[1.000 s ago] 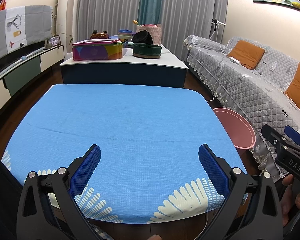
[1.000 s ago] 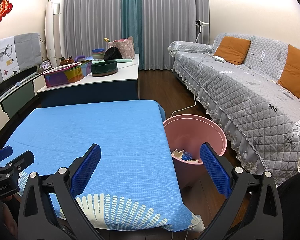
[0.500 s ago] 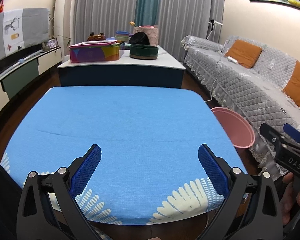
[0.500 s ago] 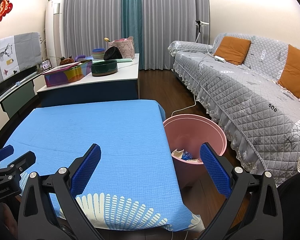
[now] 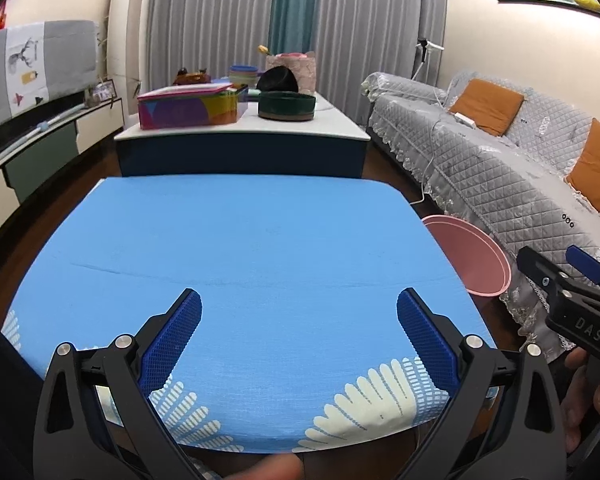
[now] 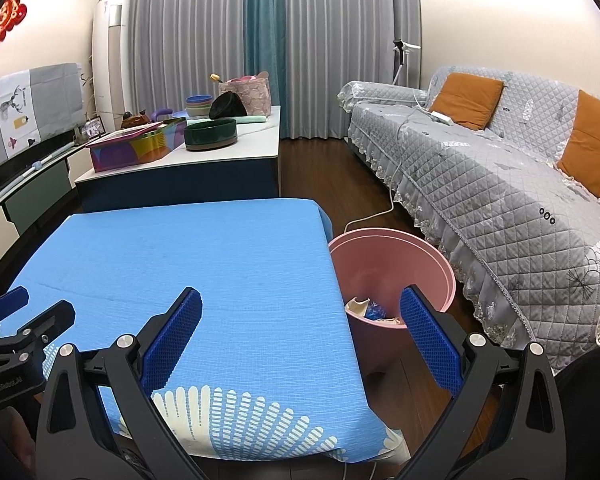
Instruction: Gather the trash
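A pink trash bucket (image 6: 396, 252) stands on the floor by the right edge of the blue-clothed table (image 6: 188, 252); crumpled trash (image 6: 370, 310) lies at its bottom. The bucket's rim also shows in the left wrist view (image 5: 472, 252). My left gripper (image 5: 299, 330) is open and empty over the table's near edge (image 5: 260, 240). My right gripper (image 6: 300, 328) is open and empty, straddling the table's right edge and the bucket. No trash shows on the cloth.
A low white-topped table (image 5: 240, 128) behind carries a colourful box (image 5: 192, 106), a dark green bowl (image 5: 287, 105) and other items. A grey-covered sofa (image 6: 500, 176) with orange cushions runs along the right. A TV cabinet (image 5: 40, 140) is at left.
The left wrist view has shifted slightly, tilting up and back a little. The right gripper has barely moved. Both grippers stay open and empty.
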The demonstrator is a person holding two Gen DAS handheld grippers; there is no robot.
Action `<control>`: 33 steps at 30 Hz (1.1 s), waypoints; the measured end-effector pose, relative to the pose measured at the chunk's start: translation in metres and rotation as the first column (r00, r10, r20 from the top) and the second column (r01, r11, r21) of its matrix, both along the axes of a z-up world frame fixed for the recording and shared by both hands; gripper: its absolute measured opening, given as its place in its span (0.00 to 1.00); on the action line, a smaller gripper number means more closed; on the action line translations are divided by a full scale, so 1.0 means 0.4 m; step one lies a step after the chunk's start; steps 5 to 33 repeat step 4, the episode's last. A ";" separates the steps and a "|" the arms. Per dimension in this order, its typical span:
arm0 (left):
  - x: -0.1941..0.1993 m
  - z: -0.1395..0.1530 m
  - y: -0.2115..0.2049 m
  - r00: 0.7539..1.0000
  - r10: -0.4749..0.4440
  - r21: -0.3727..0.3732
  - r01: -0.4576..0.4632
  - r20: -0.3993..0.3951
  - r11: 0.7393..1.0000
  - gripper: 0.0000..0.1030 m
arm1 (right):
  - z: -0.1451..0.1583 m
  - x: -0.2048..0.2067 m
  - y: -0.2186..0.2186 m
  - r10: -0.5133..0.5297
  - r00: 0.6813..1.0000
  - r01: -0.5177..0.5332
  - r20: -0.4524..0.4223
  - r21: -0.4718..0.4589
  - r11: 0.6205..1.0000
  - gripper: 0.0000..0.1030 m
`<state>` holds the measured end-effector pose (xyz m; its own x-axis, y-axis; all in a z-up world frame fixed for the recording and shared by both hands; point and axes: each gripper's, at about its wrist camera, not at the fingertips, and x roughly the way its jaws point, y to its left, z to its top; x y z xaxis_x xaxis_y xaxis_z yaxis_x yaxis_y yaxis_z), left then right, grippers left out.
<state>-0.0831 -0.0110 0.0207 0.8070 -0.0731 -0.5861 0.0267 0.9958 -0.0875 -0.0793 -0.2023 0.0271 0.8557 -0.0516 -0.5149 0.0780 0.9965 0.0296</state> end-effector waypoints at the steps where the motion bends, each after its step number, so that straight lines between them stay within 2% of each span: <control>1: 0.001 -0.001 0.001 1.000 0.000 -0.002 0.000 -0.003 1.000 0.92 | 0.000 0.000 -0.001 0.000 1.000 0.000 0.000 0.000 1.000 0.95; 33: 0.002 -0.001 0.000 1.000 -0.002 0.005 0.002 -0.004 1.000 0.92 | -0.002 -0.001 0.000 -0.001 1.000 0.001 0.001 0.002 1.000 0.95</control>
